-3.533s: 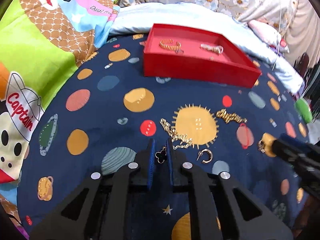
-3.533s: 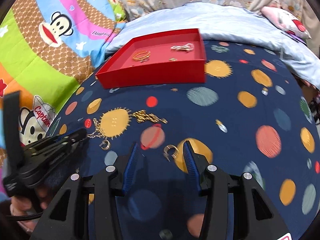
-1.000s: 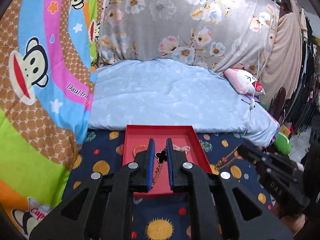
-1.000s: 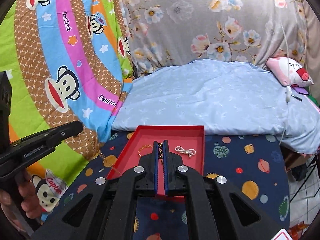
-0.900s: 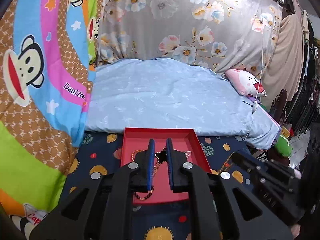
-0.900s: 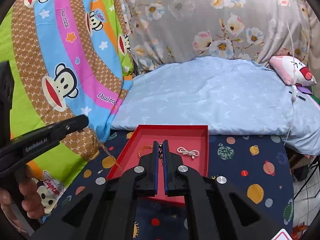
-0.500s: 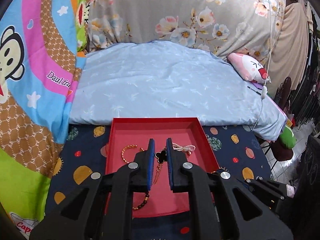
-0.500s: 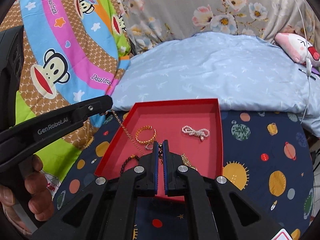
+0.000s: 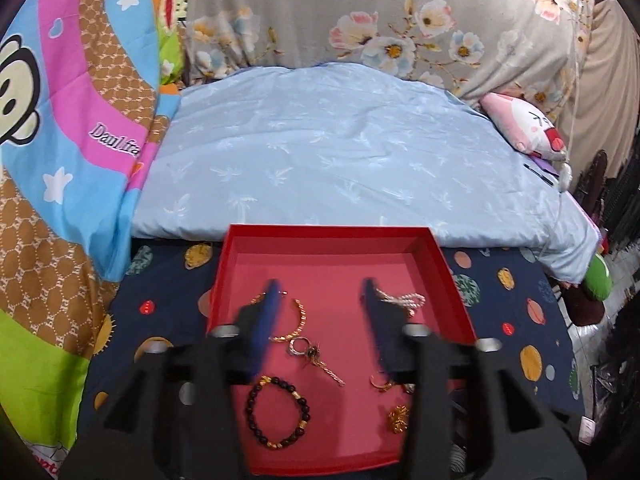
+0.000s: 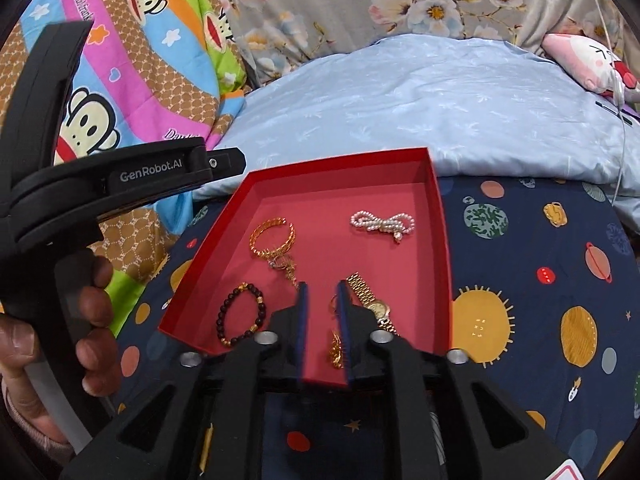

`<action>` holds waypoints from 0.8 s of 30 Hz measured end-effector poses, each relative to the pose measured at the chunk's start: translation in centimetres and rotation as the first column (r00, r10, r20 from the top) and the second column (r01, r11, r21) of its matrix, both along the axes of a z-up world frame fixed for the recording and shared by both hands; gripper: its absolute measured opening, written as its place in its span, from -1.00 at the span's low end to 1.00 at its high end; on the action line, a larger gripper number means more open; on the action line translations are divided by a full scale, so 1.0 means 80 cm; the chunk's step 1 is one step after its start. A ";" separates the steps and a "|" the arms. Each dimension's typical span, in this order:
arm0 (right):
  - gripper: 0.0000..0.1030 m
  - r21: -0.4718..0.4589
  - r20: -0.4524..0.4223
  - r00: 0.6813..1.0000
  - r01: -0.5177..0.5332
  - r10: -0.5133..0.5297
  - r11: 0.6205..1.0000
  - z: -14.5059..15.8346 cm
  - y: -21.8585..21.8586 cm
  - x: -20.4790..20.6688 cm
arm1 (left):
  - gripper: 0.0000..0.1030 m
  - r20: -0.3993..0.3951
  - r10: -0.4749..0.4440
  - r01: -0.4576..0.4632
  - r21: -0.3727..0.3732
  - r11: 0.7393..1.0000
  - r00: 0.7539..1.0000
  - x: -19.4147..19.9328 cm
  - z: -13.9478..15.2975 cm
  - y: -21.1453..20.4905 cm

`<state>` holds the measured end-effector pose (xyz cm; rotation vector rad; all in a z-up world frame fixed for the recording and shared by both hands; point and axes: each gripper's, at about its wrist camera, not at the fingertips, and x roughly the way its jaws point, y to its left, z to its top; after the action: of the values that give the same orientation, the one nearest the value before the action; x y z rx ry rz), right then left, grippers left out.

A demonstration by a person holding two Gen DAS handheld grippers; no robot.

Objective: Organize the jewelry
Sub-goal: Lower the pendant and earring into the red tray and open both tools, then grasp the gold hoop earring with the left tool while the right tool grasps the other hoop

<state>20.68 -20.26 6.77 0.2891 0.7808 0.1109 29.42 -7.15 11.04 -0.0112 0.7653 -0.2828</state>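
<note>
Release step, both tools over red tray.

Left wrist view: left gripper jaws just sprung wide, nothing between pads. Clover-charm chain lies loose on tray floor below, beside gold bangle; dark bead bracelet nearer camera; pearl bow by right finger.

Right wrist view: right gripper jaws just parting, narrow gap; small gold ring-like piece between pads, contact unclear. Gold watch just right.

Next, by judgement: finish opening, lift clear without snagging chains, return to navy planet sheet for any leftovers.
</note>
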 end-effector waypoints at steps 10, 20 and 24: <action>-0.24 0.004 0.101 0.994 0.041 -0.041 0.999 0.042 -0.024 -0.054 | 0.52 0.072 0.043 -0.042 -0.013 0.999 0.996 -0.043 0.040 0.034; -0.23 -0.004 0.086 0.995 0.044 -0.043 0.999 0.042 -0.028 -0.144 | 0.57 0.006 0.076 -0.076 -0.025 0.997 0.997 -0.134 0.019 0.077; -0.23 -0.076 0.050 0.999 0.026 -0.022 0.997 0.022 -0.013 -0.180 | 0.57 -0.069 0.077 -0.076 0.006 0.997 0.995 -0.177 -0.022 0.091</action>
<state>6.24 -21.26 8.50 0.2222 0.7307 0.0653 15.22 0.12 9.32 -0.0472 0.8321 -0.2090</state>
